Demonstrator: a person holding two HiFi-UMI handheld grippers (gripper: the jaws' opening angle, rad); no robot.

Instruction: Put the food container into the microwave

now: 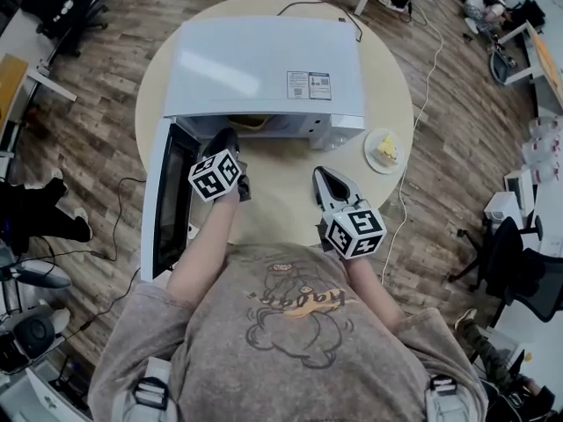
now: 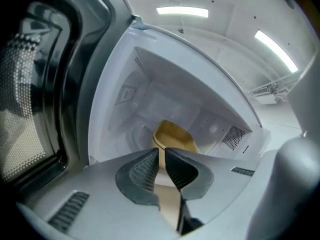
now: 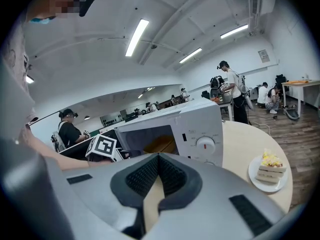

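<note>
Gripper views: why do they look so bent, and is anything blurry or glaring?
Left gripper view: wide-angle lens bows the microwave walls; ceiling lights blow out white; container reasonably sharp. Right gripper view: same curving, dark corners, cake fairly sharp. Head view: little bending, evenly lit.

You have a white microwave (image 1: 264,69), a mustard-yellow food container (image 2: 172,136), a pale beige tabletop (image 1: 281,183) and a white plate (image 1: 370,159) with yellow-topped cake (image 1: 387,149).

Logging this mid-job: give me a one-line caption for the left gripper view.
Left hand-held gripper pinches the yellow food container by its near rim, inside the open microwave.
</note>
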